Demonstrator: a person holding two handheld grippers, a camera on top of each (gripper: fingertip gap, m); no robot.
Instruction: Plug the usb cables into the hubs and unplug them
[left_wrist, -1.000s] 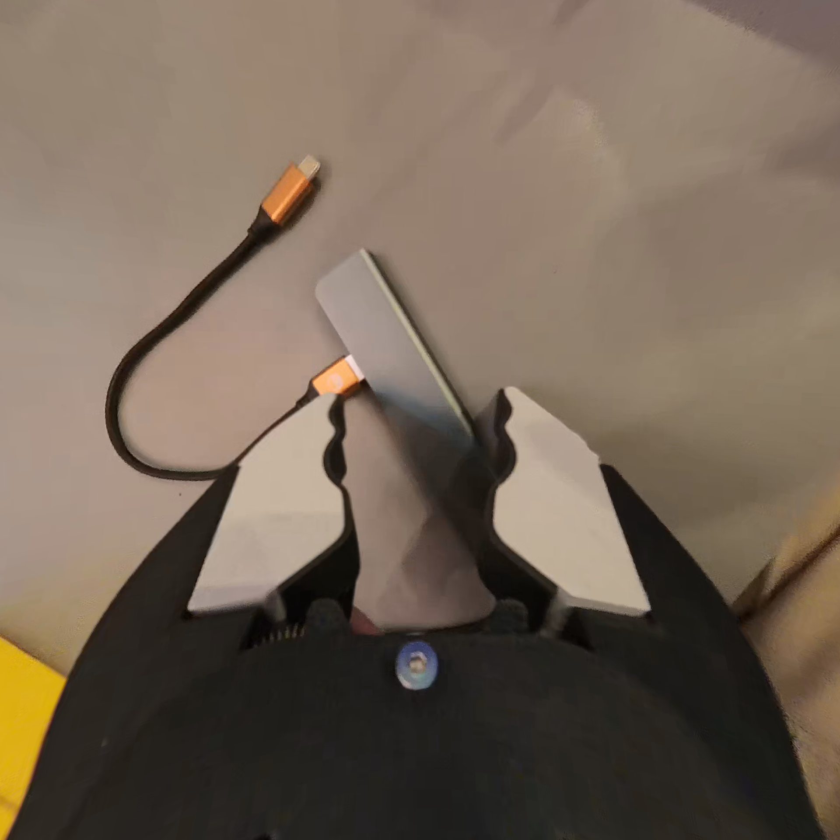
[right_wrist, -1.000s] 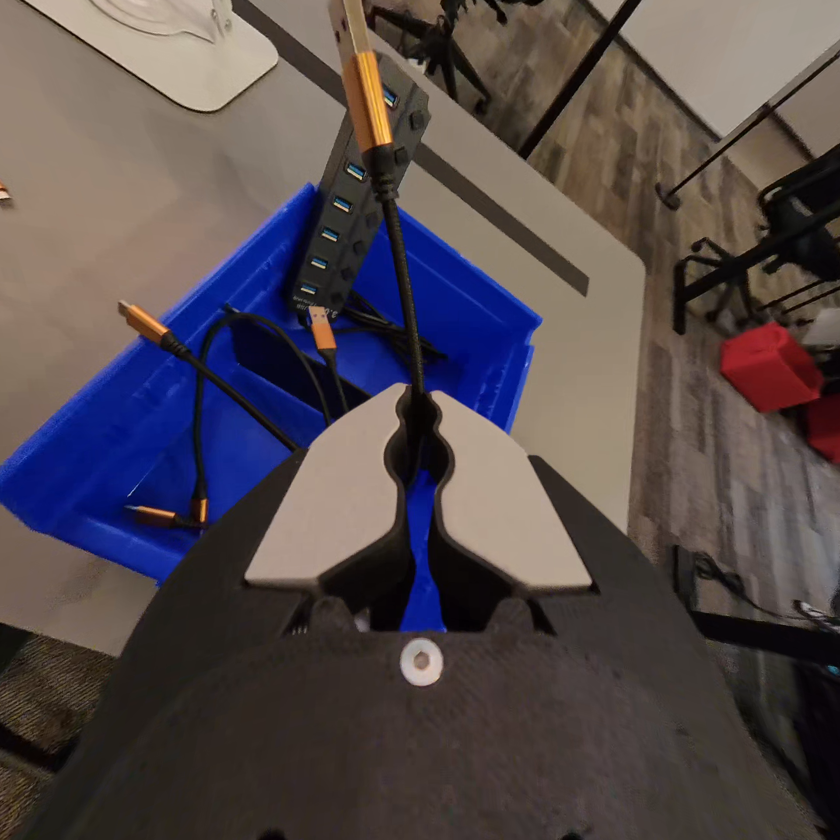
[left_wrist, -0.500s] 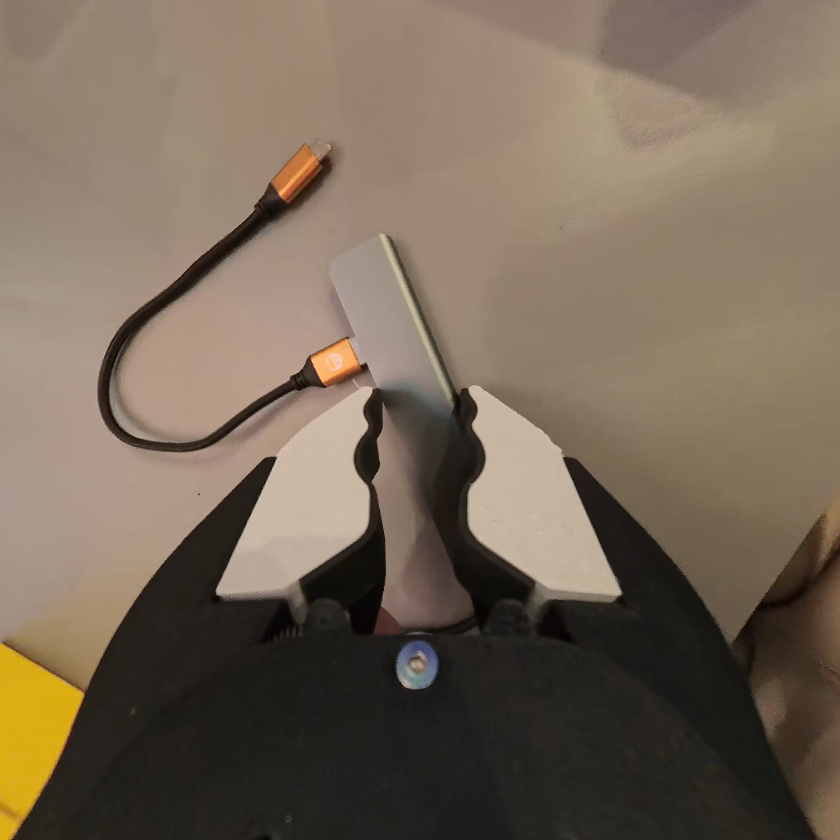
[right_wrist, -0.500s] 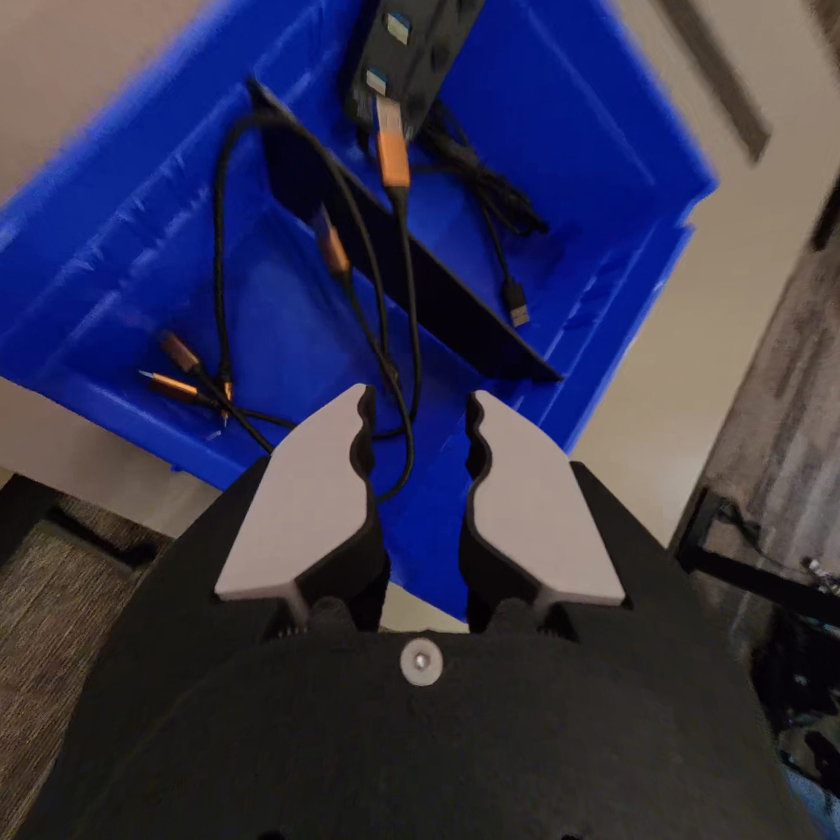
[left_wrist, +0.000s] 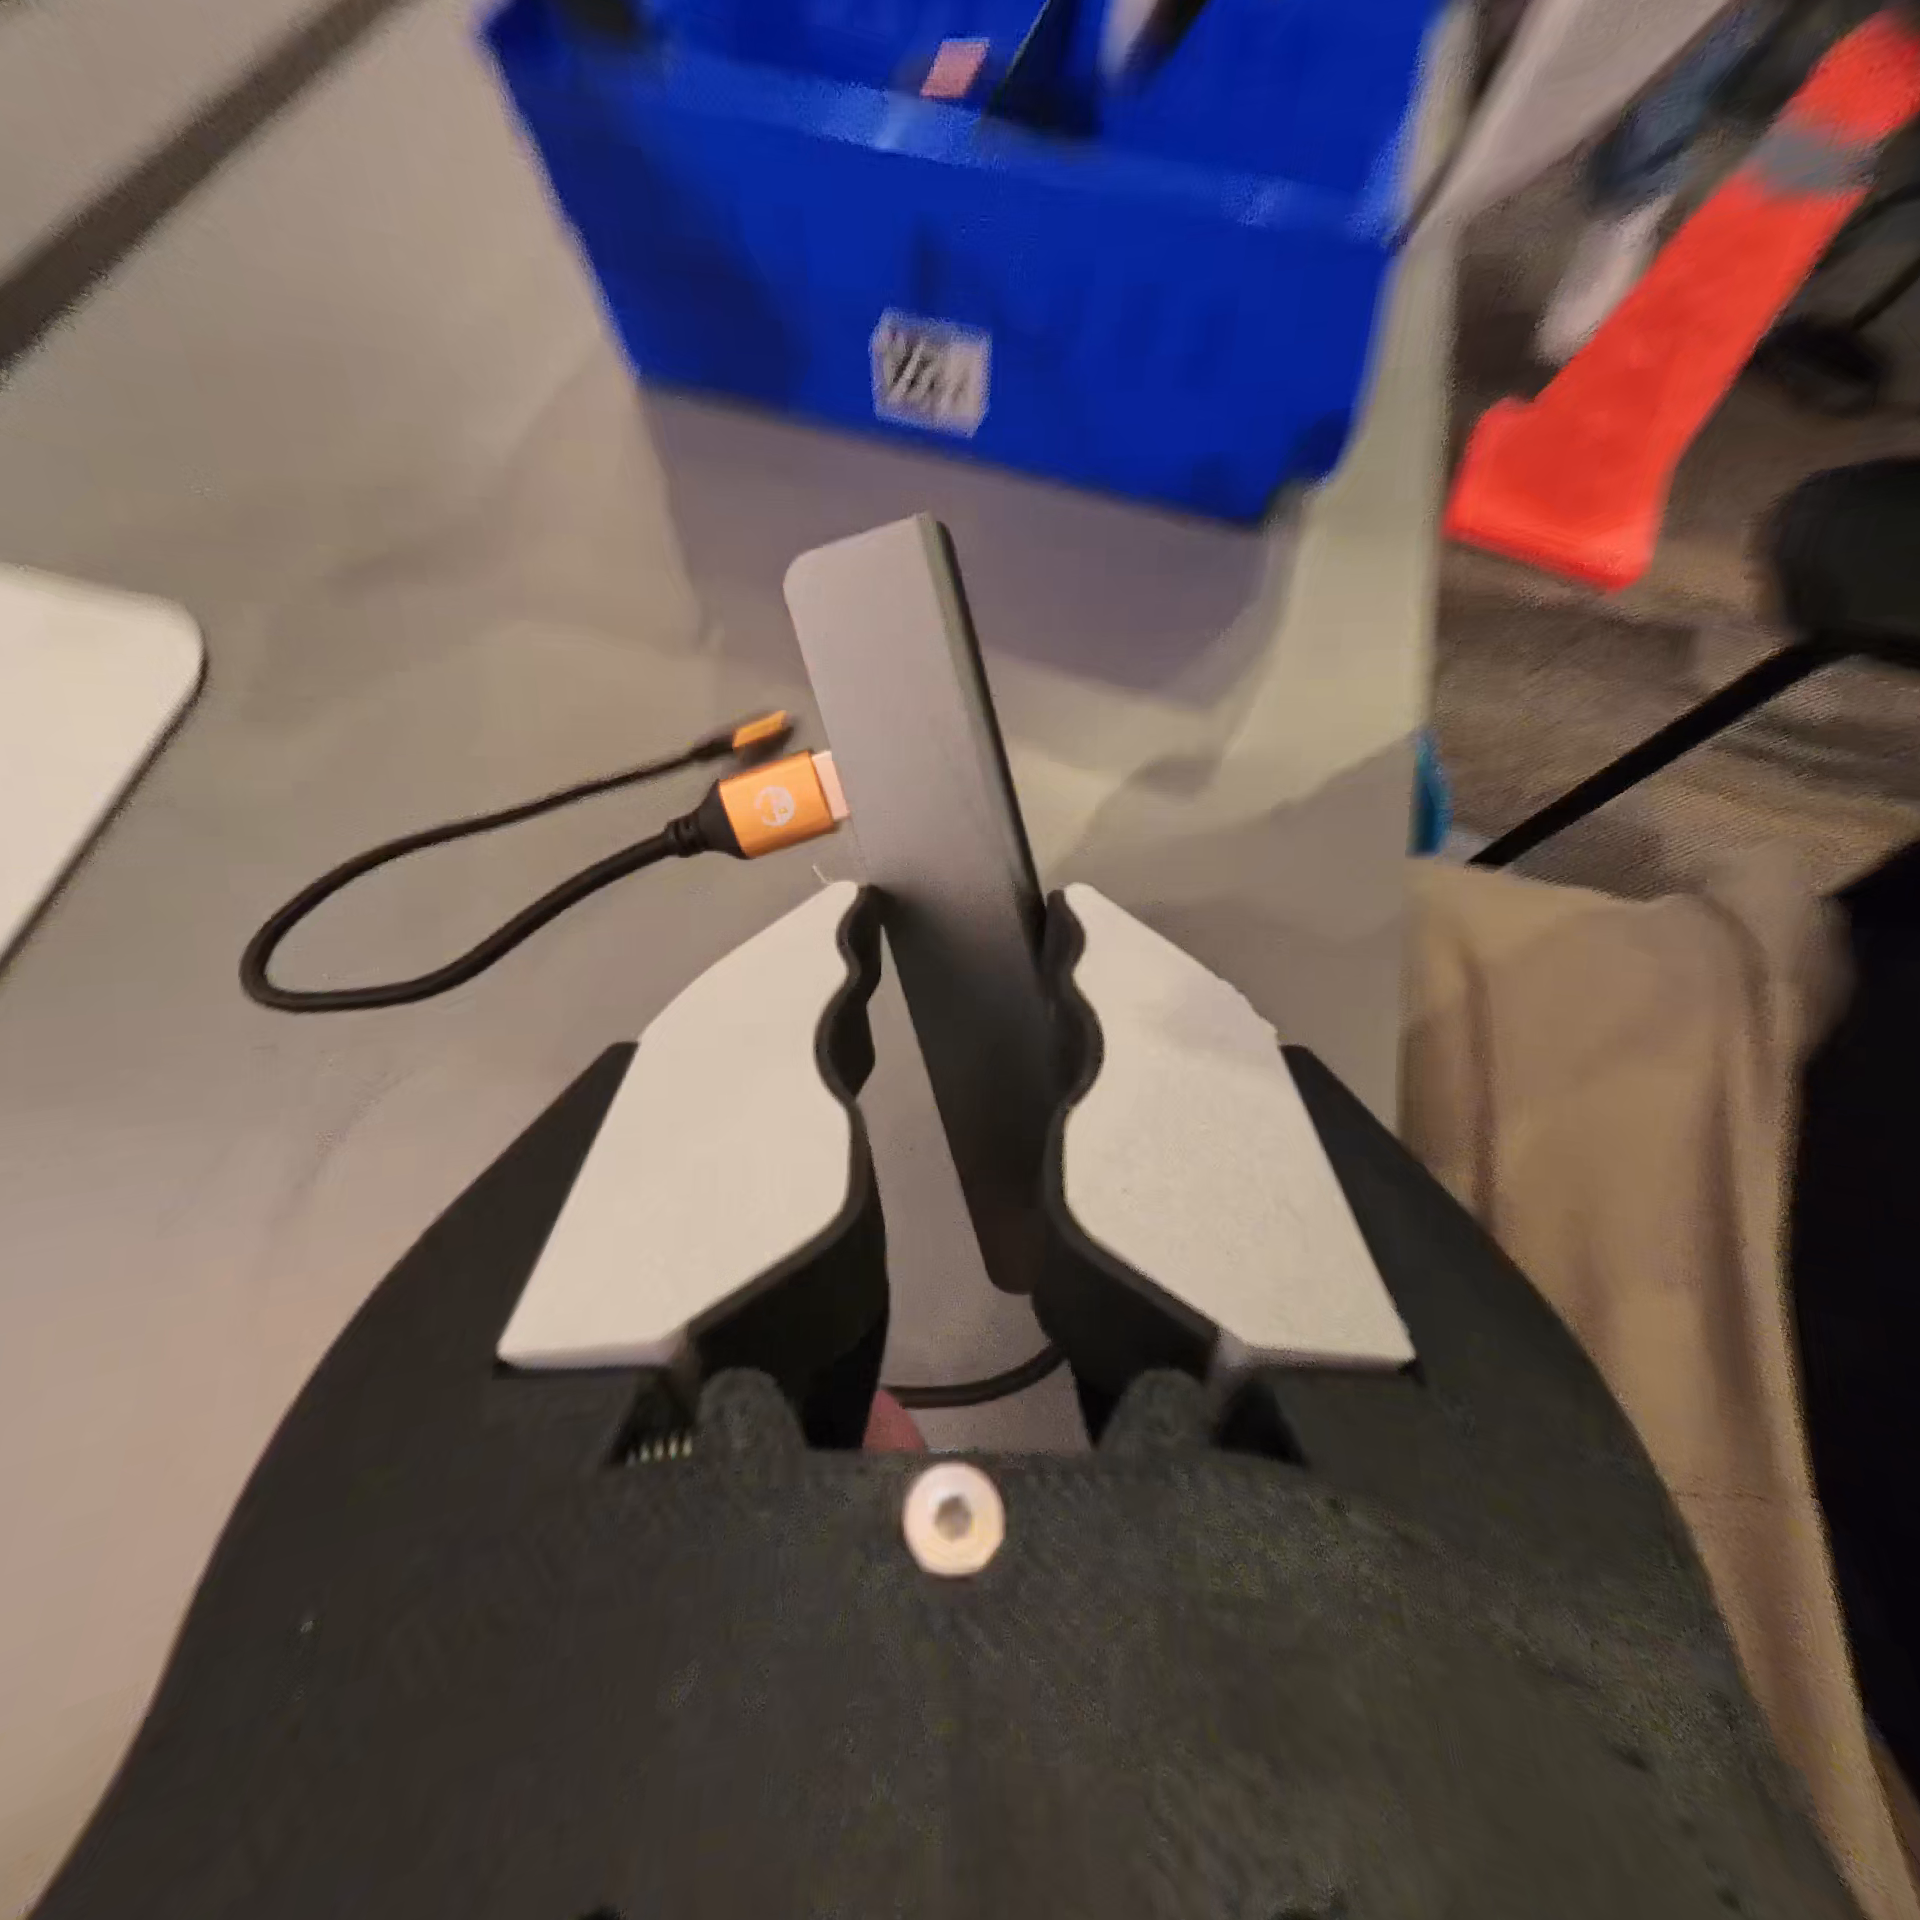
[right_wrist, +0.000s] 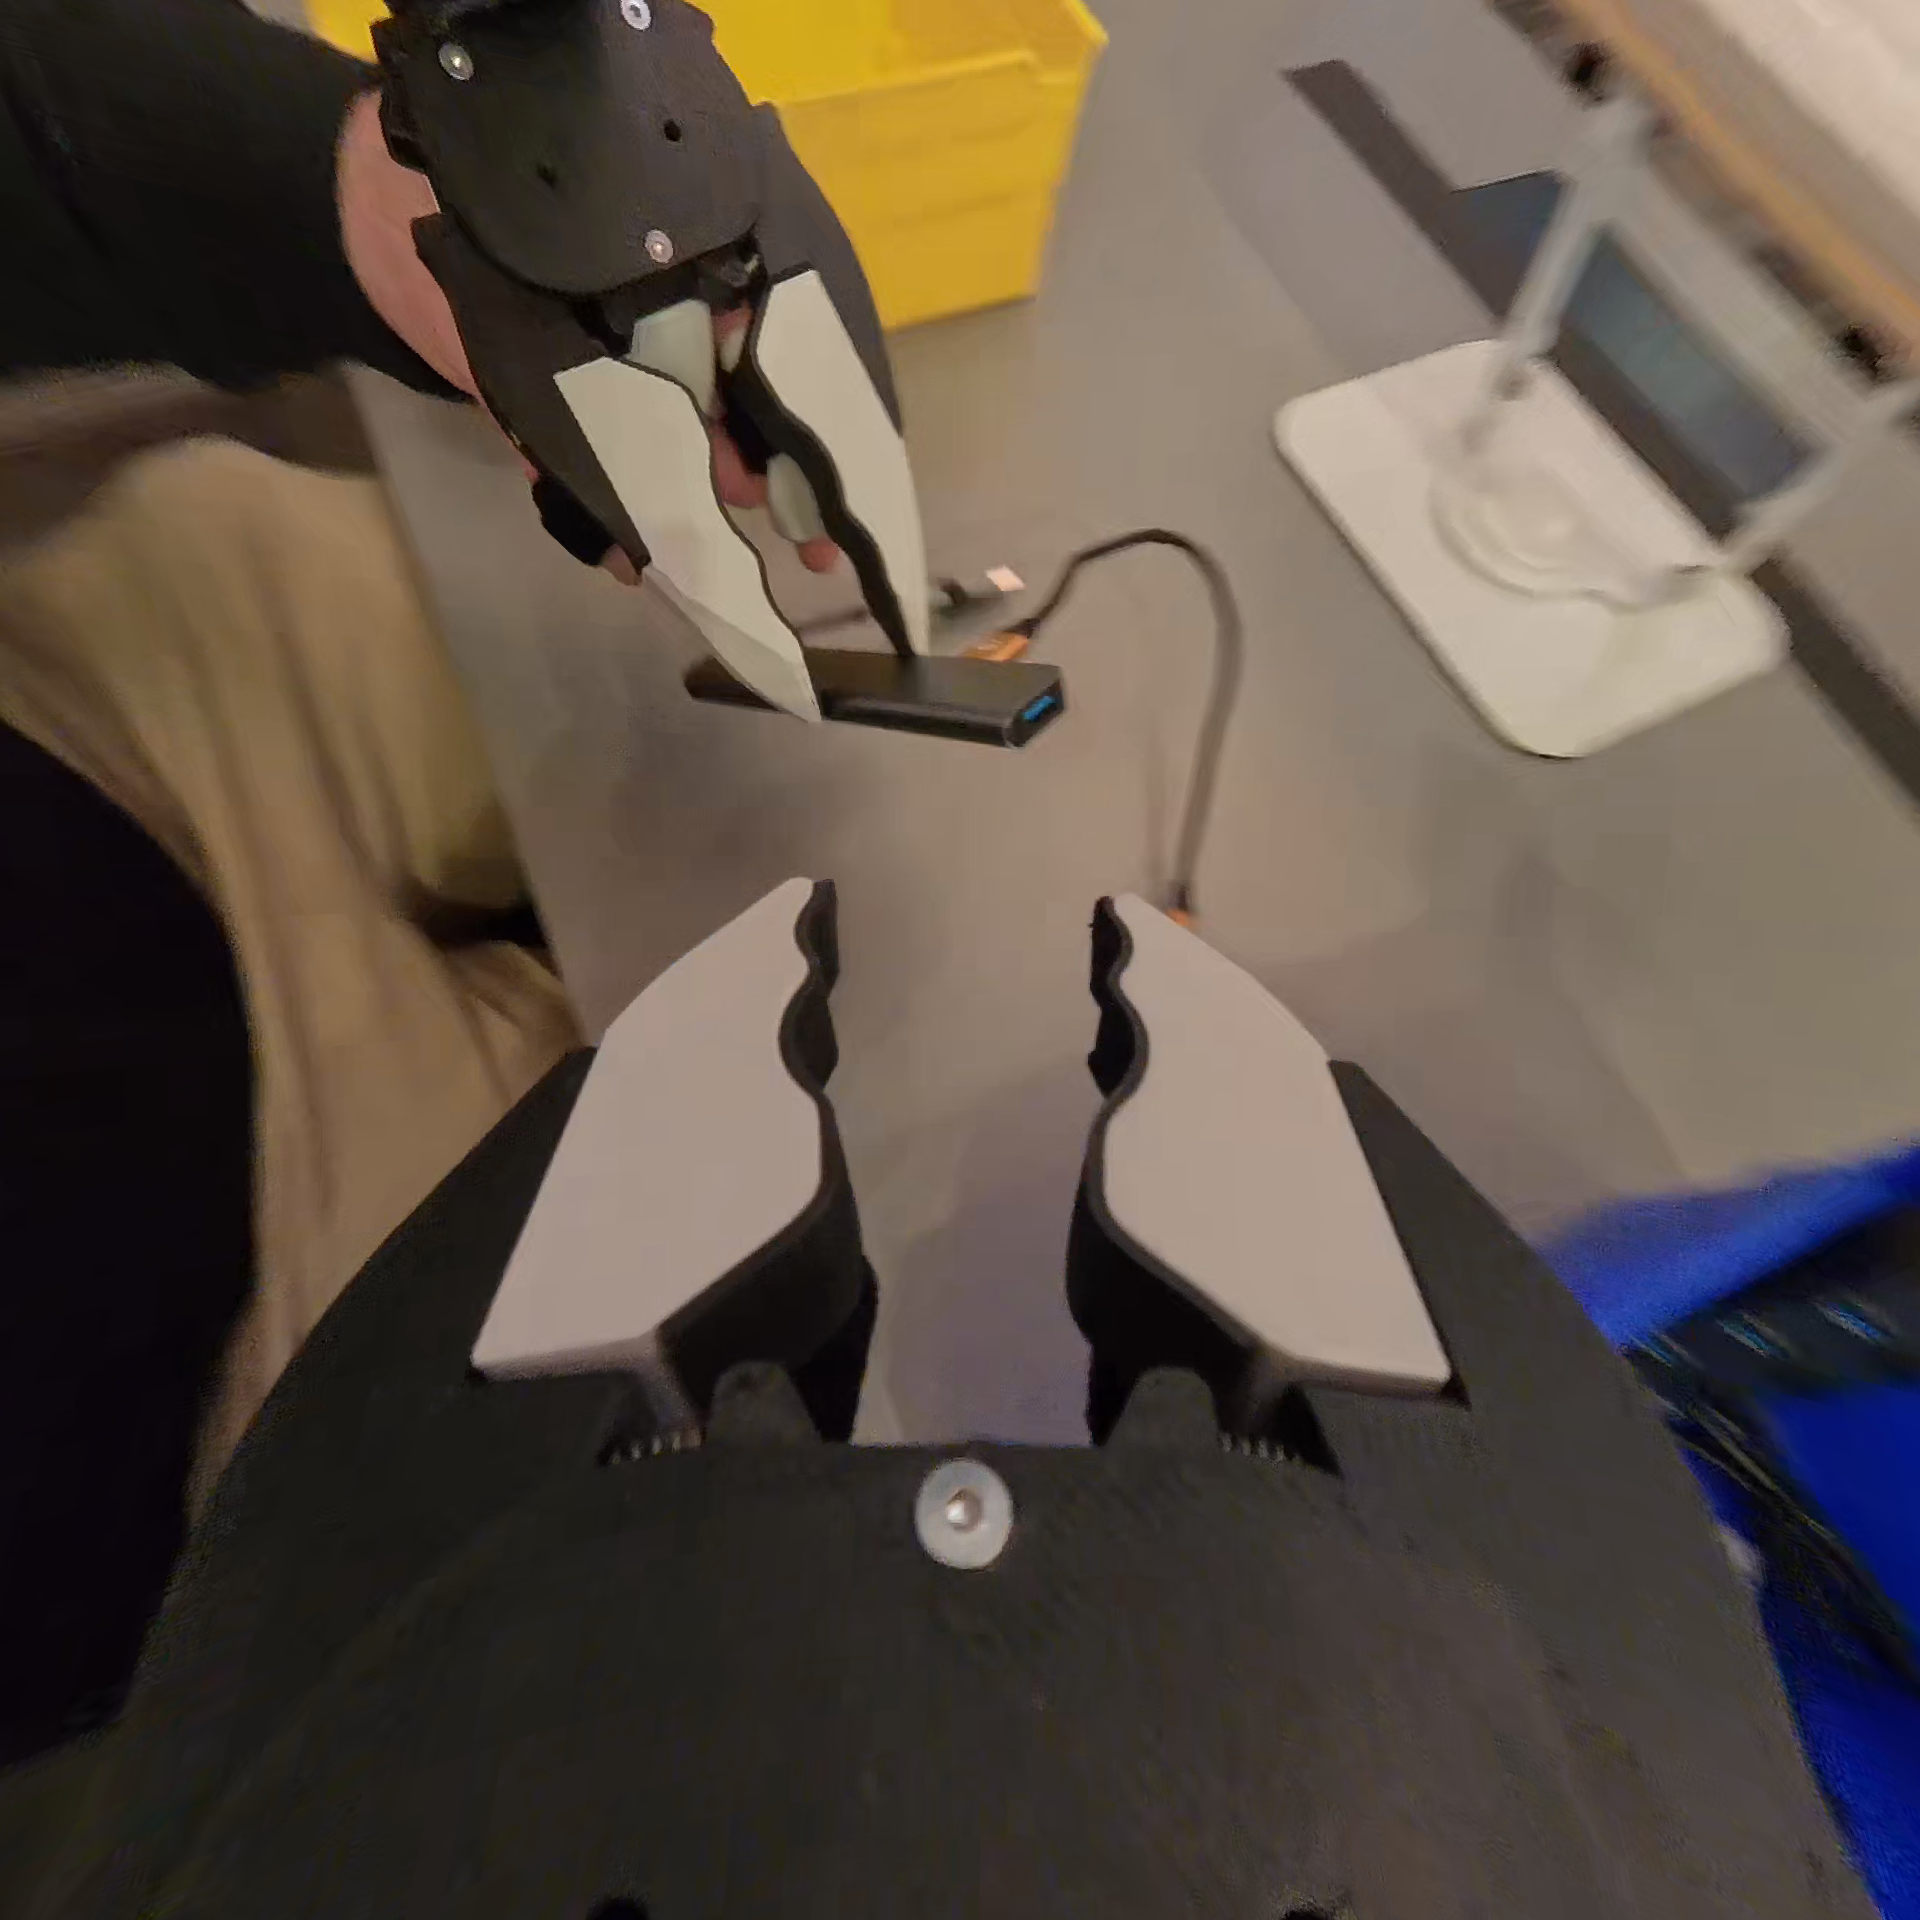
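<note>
My left gripper (left_wrist: 956, 909) is shut on a slim grey hub (left_wrist: 914, 748) and holds it just above the grey table. A black braided cable (left_wrist: 436, 914) with an orange plug (left_wrist: 769, 805) is plugged into the hub's left side; its other orange end (left_wrist: 758, 732) lies on the table. In the right wrist view the left gripper (right_wrist: 862, 681) holds the hub (right_wrist: 935, 696) with the cable (right_wrist: 1210, 707) looping to the right. My right gripper (right_wrist: 961, 914) is open and empty, short of the hub.
A blue bin (left_wrist: 987, 281) stands behind the hub, also at the right edge in the right wrist view (right_wrist: 1766, 1278). A yellow bin (right_wrist: 935, 156) is at the far side. A white stand base (right_wrist: 1517, 582) sits on the table (right_wrist: 1455, 987). A person's beige clothing (right_wrist: 260, 727) is at the left. My right fingertips sit around 12 centimetres from my left ones.
My left gripper closed on the hub and lifted it, tilting up toward the blue bin. My right gripper let go of its cable into the blue bin, opened, and swung toward the hub.
</note>
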